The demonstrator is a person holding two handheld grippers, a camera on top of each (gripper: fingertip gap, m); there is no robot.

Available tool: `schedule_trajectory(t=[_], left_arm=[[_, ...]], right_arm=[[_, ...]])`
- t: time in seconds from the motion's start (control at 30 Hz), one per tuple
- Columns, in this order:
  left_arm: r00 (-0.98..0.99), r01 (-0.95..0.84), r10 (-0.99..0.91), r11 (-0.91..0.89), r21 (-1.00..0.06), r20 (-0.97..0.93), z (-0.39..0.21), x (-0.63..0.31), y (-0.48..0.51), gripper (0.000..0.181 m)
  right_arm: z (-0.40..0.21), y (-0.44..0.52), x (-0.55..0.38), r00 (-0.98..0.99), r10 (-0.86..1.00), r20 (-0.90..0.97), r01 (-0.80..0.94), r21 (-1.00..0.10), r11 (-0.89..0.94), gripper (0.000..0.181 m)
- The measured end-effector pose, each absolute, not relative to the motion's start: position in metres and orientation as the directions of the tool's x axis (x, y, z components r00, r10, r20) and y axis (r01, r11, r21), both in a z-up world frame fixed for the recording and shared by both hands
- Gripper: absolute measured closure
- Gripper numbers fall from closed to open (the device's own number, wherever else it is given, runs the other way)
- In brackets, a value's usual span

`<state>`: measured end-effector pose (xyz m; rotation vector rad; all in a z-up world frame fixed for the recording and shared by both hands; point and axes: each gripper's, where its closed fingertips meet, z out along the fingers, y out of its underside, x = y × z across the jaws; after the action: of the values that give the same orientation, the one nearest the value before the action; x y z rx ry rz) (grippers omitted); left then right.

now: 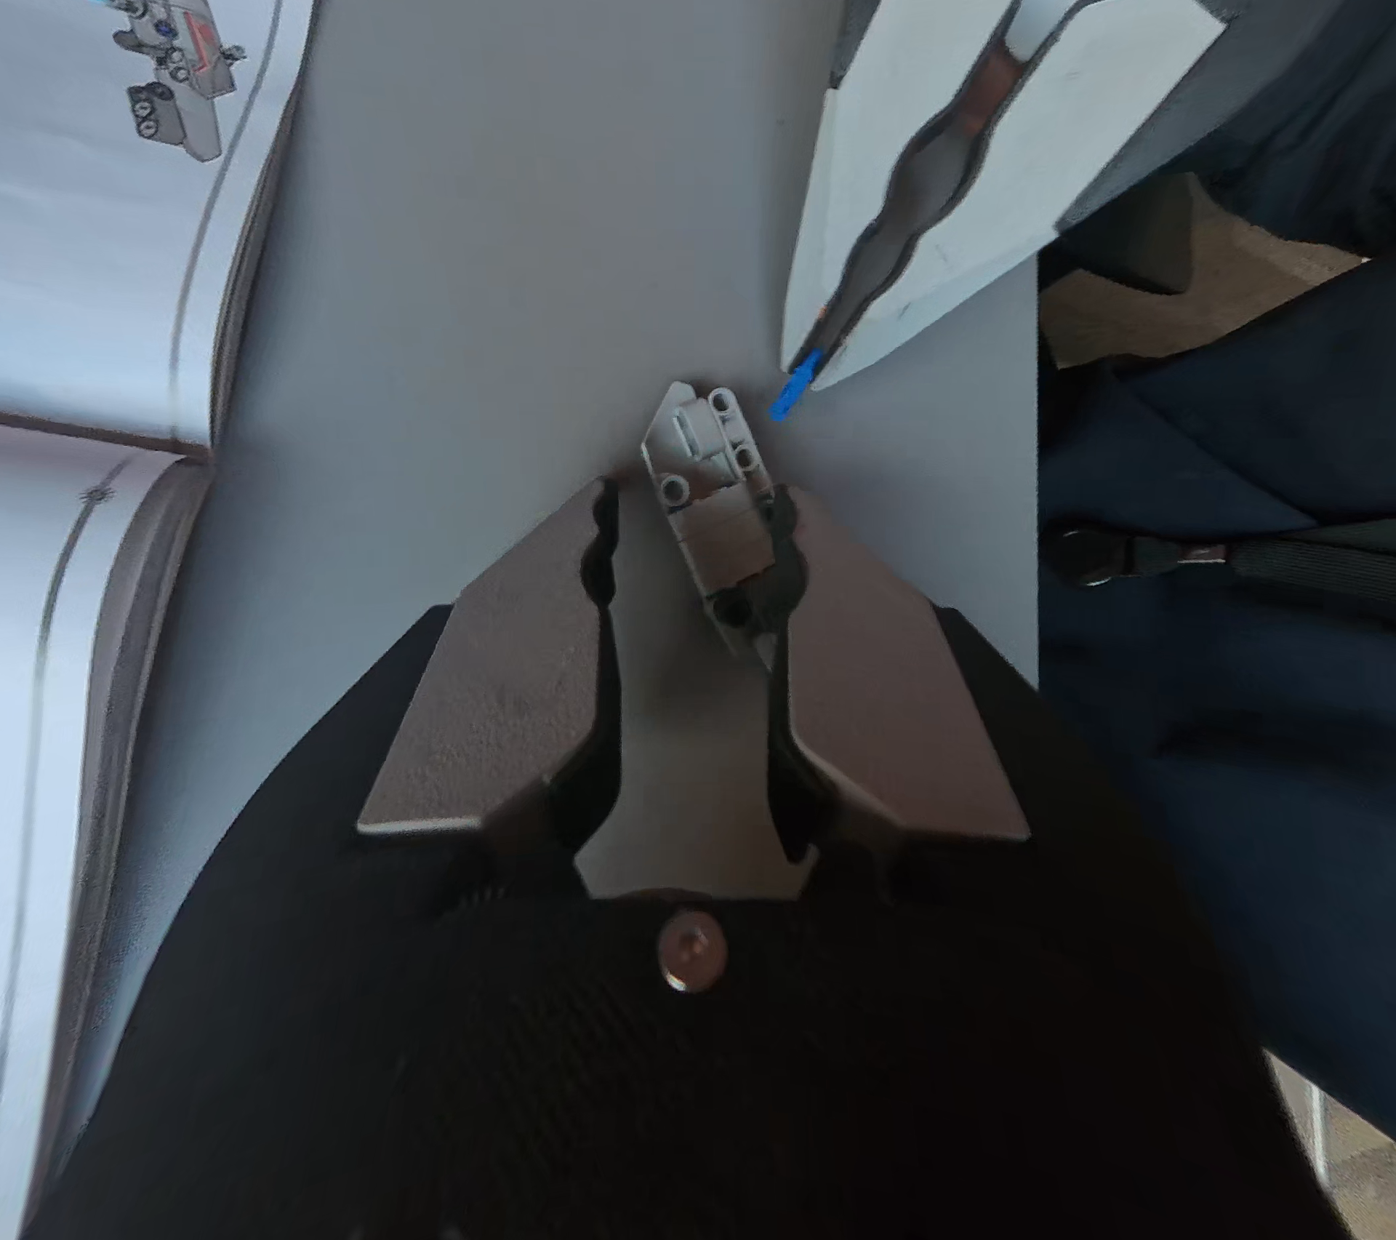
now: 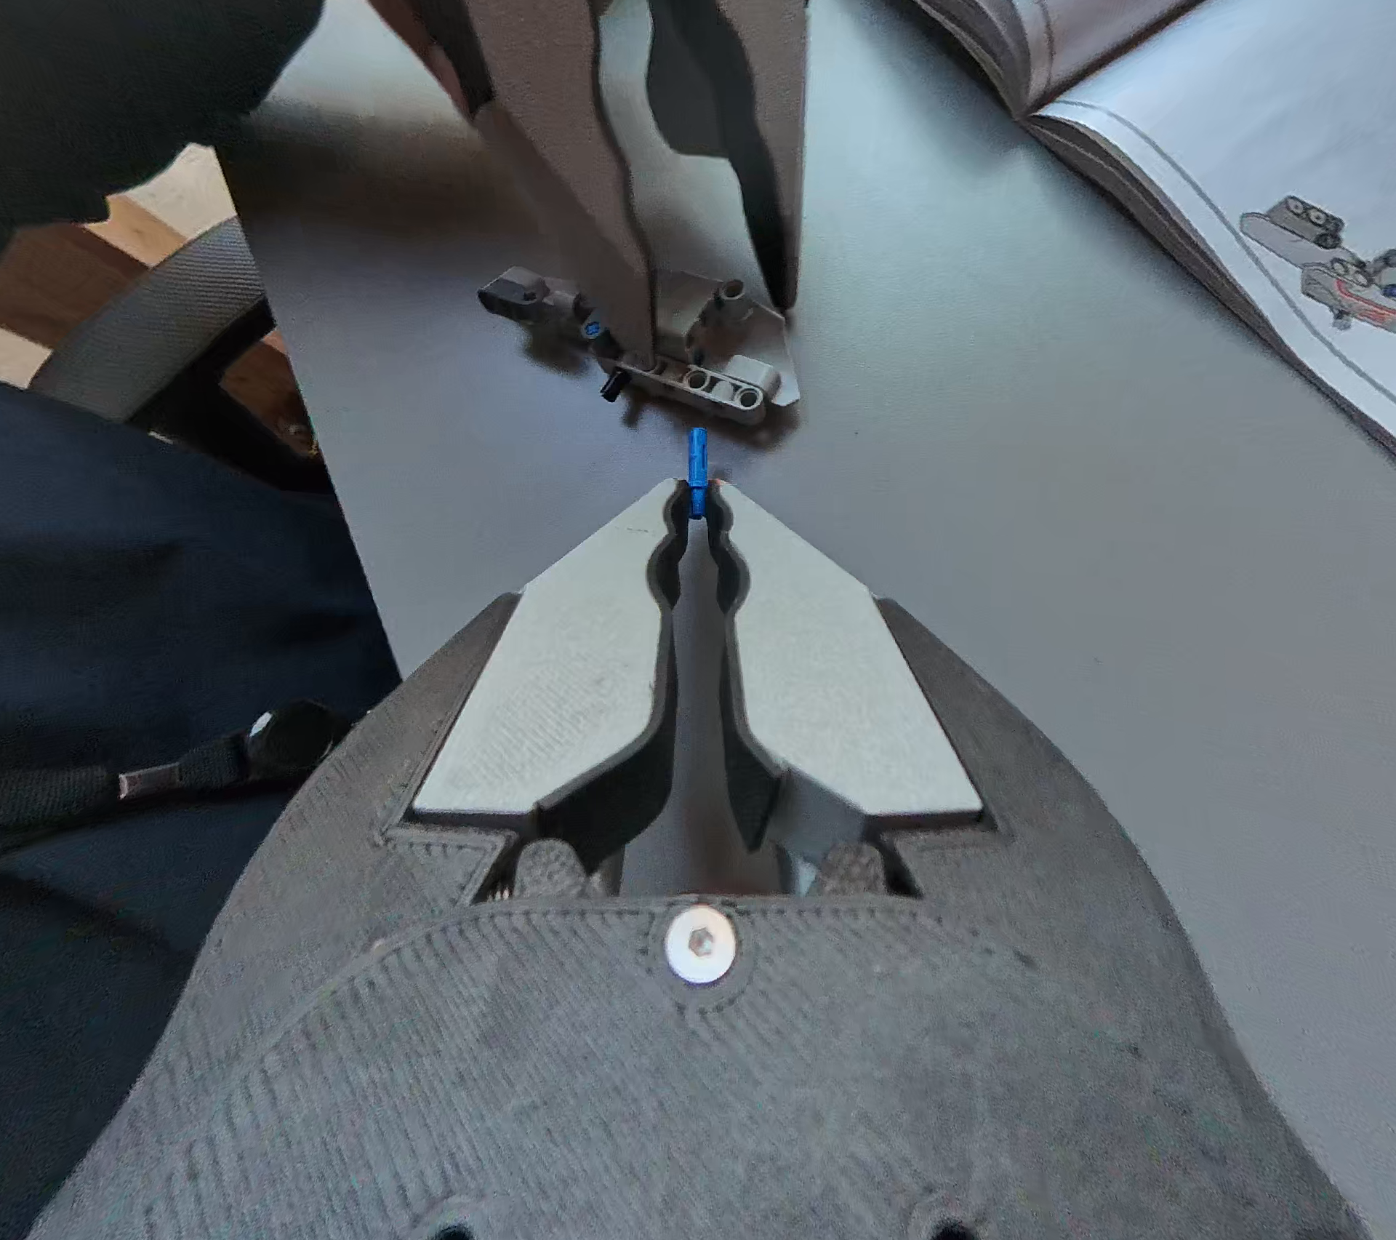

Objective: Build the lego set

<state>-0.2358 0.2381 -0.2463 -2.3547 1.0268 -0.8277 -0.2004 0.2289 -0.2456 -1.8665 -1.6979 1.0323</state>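
Pinched at the very tips of your right gripper (image 2: 699, 499), a small blue pin (image 2: 696, 472) points straight at the grey assembly (image 2: 680, 342) on the table, just short of its holed beam. Your left gripper (image 1: 695, 527) stands over that assembly with its fingers apart; one pad presses the part's side while the other sits clear, so the piece looks steadied against the table rather than clamped.

Risk lies in the thin hold: the pin is gripped only by its rear end, and any off-axis push against the hole could likely twist it out of the tips or send it skittering away. A hard push might also slide the assembly, since only one finger seems to brace it. Square the pin to the hole before pressing.

Around the work, a smooth grey table (image 2: 982, 524) carries an open instruction booklet (image 2: 1178, 93) at the far side. Beyond the table's edge you can see dark trousers, a strap and a patch of wooden floor.
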Motion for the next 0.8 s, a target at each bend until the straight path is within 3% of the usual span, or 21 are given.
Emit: schedule_trajectory(t=[0.13, 0.8], left_arm=[[0.568, -0.444, -0.737, -0.649, -0.618, 0.366, -0.2480, -0.2291, 0.2380, 0.157], [0.742, -0.265, -0.607, -0.655, -0.708, 0.285, -0.2483, -0.2298, 0.2411, 0.154]], right_arm=[[-0.2480, 0.2314, -0.2011, -0.005, 0.968, -0.252, 0.657, -0.731, -0.187, 0.180], [-0.2513, 0.2397, -0.2102, 0.040, 0.960, -0.276, 0.664, -0.711, -0.232, 0.180]])
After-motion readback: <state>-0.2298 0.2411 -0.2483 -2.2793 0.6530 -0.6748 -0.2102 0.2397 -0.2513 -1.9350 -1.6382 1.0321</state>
